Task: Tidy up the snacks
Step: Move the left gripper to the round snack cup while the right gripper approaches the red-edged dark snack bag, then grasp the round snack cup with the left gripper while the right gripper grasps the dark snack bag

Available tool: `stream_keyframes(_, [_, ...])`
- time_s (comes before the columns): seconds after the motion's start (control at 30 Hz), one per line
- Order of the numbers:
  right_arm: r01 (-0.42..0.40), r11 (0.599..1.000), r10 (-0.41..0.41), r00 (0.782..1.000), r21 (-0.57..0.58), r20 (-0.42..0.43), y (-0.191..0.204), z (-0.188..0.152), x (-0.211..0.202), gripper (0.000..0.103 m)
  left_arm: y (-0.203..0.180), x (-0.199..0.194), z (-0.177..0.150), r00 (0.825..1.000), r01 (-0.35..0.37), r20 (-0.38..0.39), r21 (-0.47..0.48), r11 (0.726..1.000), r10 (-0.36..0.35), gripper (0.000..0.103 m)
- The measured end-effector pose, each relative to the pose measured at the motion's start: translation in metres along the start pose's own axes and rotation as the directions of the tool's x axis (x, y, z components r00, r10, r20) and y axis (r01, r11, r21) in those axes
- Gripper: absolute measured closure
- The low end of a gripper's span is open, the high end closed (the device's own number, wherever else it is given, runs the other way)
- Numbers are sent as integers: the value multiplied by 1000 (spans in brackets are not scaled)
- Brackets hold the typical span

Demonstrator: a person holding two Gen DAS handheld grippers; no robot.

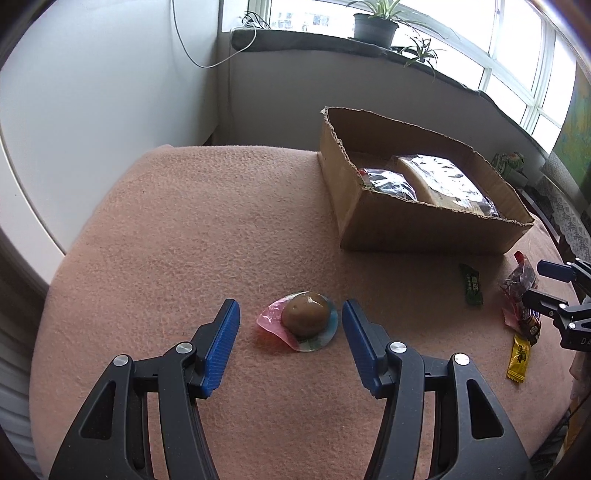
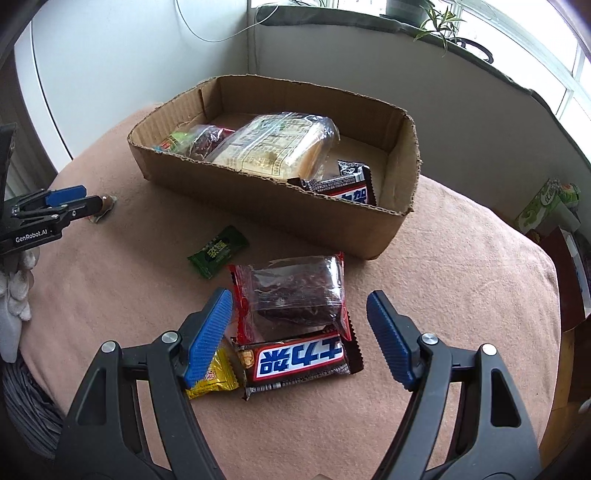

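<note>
A brown egg in a clear pink-edged pack [image 1: 306, 318] lies on the peach cloth between the open fingers of my left gripper [image 1: 291, 317], untouched. My right gripper [image 2: 299, 308] is open over a red-edged bag of dark snack [image 2: 295, 293] that rests on a brown chocolate bar [image 2: 299, 360]. A yellow sachet [image 2: 214, 376] lies under its left finger. A green sachet [image 2: 218, 251] lies further off. The cardboard box [image 2: 332, 221] holds a bread pack [image 2: 273, 144], a dark snack bag [image 2: 208, 142] and a chocolate bar [image 2: 343, 184].
The peach cloth covers a round table [image 1: 184, 221] that drops off at the left and near edges. A wall and a windowsill with potted plants [image 1: 375, 26] stand behind. Green boxes [image 2: 546, 210] sit off the table to the right.
</note>
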State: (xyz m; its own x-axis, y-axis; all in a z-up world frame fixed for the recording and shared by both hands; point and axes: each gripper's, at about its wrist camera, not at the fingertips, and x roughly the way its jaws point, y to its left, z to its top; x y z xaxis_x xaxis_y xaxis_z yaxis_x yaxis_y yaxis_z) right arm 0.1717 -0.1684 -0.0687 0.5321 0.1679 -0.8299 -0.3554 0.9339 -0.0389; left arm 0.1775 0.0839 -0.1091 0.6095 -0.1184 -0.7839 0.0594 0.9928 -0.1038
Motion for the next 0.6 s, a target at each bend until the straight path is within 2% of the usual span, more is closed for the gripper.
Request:
stream_keyframes(0.17, [16,1000,-16,1000,-20,-19,7,3,11,25,-3,6,-1,1000,-13,-4,17,1000,13,51])
stream_keyframes(0.23, [21,999,-22,1000,-25,-21,9,4,13,25,-3,9,0,1000,-13,-11,15,1000,13,57])
stream_keyframes(0.37, [28,999,-29,999,-33,-31,11,3,14,25,-5,14,1,1000,-13,-23,25,1000,13,62])
stream_keyframes(0.43, [34,999,-35,999,-35,-35,12,4,18,33,-8,17,1,1000,-22,-22,37,999,23,62])
stream_keyframes(0.5, [29,999,-30,999,-31,-34,12,3,18,35,-10,17,1,1000,-23,-20,42,999,24,64])
stream_keyframes(0.6, [36,999,-37,999,-35,-25,12,3,16,42,-9,16,1,1000,-17,-16,37,999,18,66])
